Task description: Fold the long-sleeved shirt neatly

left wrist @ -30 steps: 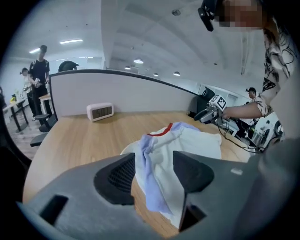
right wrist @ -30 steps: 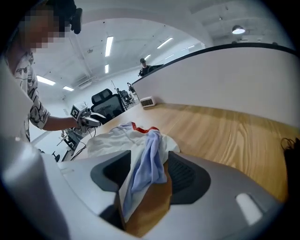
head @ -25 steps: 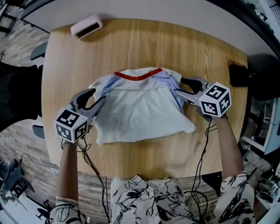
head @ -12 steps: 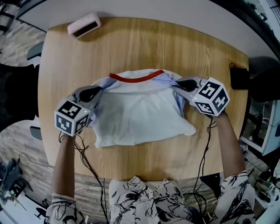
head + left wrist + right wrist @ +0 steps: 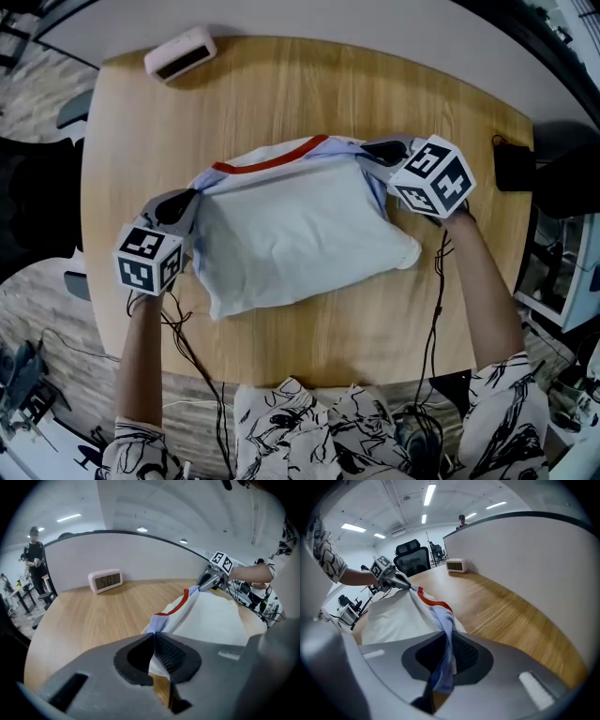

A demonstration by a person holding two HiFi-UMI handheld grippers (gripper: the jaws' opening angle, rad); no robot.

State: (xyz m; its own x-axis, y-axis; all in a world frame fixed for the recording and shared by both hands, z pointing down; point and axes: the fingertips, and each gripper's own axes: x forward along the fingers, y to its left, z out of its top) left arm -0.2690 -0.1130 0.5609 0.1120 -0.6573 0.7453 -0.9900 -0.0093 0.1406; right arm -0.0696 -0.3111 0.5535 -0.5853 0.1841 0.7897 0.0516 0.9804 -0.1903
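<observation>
A white long-sleeved shirt (image 5: 295, 234) with a red collar (image 5: 267, 162) and pale blue sleeves lies partly folded on the wooden table (image 5: 281, 94). My left gripper (image 5: 190, 198) is shut on the shirt's left shoulder edge; white and blue cloth is pinched between its pads (image 5: 153, 639). My right gripper (image 5: 367, 150) is shut on the right shoulder, with the blue sleeve cloth (image 5: 443, 620) clamped between its jaws. The collar edge is stretched taut between the two grippers and lifted a little off the table. In each gripper view the other gripper (image 5: 208, 578) (image 5: 396, 581) shows at the far end of the collar.
A small pink-white digital clock (image 5: 180, 53) stands at the table's far left corner, also in the left gripper view as a clock (image 5: 105, 580). A dark object (image 5: 511, 161) sits off the table's right edge. Cables (image 5: 436, 281) hang from both grippers by the near edge.
Both grippers closed on the shirt's shoulders. The collar edge then shifted and tilted: the right end rose toward the far side, the left end dropped nearer, rotating the shirt.
</observation>
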